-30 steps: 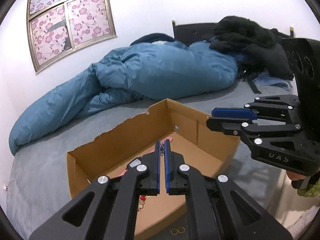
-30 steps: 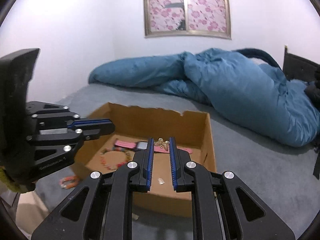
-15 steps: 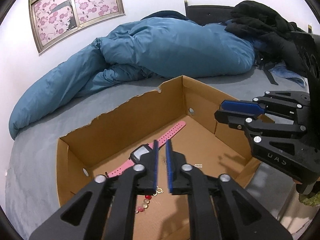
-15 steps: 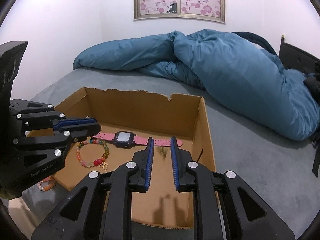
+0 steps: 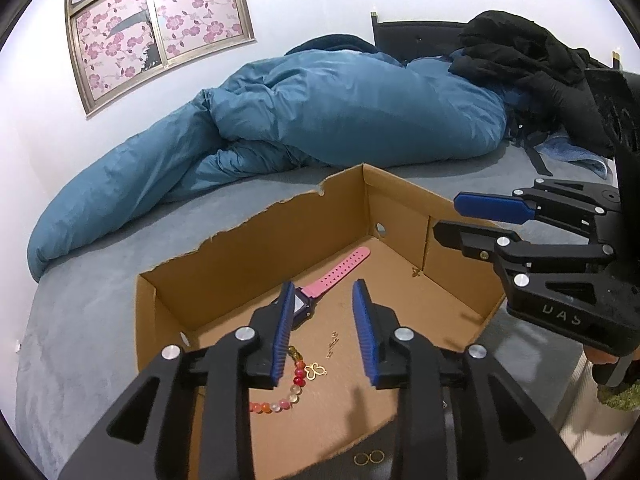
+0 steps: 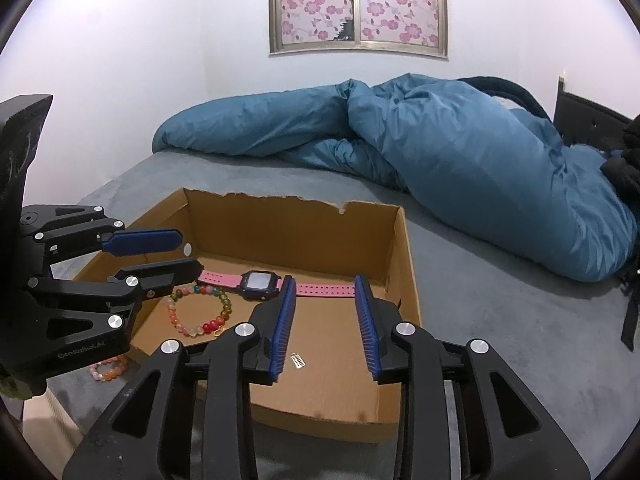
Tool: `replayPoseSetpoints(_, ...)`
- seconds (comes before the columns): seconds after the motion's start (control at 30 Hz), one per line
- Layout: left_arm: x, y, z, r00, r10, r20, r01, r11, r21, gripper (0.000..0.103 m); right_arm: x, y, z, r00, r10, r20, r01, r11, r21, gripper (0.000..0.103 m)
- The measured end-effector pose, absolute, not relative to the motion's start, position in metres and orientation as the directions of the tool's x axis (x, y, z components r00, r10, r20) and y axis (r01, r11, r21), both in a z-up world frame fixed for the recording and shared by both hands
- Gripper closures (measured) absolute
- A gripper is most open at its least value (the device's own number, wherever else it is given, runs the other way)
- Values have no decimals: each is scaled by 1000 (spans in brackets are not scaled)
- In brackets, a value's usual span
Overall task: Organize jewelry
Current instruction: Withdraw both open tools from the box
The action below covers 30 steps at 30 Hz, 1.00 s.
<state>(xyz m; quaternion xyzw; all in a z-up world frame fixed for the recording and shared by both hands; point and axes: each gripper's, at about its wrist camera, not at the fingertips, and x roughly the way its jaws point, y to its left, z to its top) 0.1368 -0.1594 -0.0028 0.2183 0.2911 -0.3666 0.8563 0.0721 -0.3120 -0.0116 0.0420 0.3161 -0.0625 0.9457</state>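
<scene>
Jewelry lies in the open brown cardboard box point(image 5: 256, 256) on the grey bed.
Left view: my left claw point(image 5: 324, 332), just opening, grips nothing above one pink-strapped watch point(image 5: 336, 272), one beaded bracelet point(image 5: 280, 396). Right view: my right claw point(image 6: 325, 326), just opening, empty; a second bracelet point(image 6: 108, 368) lies outside.

One box point(image 6: 404, 264) sits on the bed, holding one pink watch point(image 6: 260, 280), one bead bracelet point(image 6: 200, 312), one gold butterfly charm point(image 5: 316, 371) and one small white tag point(image 6: 299, 359). A second bead bracelet point(image 6: 108, 368) lies outside the box, and two gold rings point(image 5: 369, 457) lie side by side outside its near edge. There are two grippers, left point(image 5: 324, 336) and right point(image 6: 326, 328), one blue duvet point(image 6: 440, 152) and one window point(image 6: 358, 6).
</scene>
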Motion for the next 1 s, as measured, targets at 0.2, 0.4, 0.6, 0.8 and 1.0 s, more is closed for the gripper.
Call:
replayPoseSetpoints(0.2, 126, -147, 6, 574, -507, -643, 751, 640, 165, 71, 62, -309, -4, 809, -75, -583, 136, 989, 61, 60)
replayPoseSetpoints(0.4, 112, -132, 11, 582, -508, -635, 743, 650, 161, 68, 50, -302, 4, 825, -40, -563, 109, 990, 89, 55)
replayPoseSetpoints(0.6, 99, -114, 15, 579, -512, -635, 738, 660, 141, 67, 41, -293, 9, 835, -6, -550, 73, 992, 101, 52)
replayPoseSetpoints(0.8, 86, -99, 17, 571, -517, -638, 738, 664, 122, 67, 32, -284, 13, 840, 20, -542, 42, 994, 102, 52)
replayPoseSetpoints(1.0, 75, -89, 15, 562, -513, -649, 736, 668, 109, 67, 26, -275, 16, 844, 51, -534, 8, 994, 107, 51)
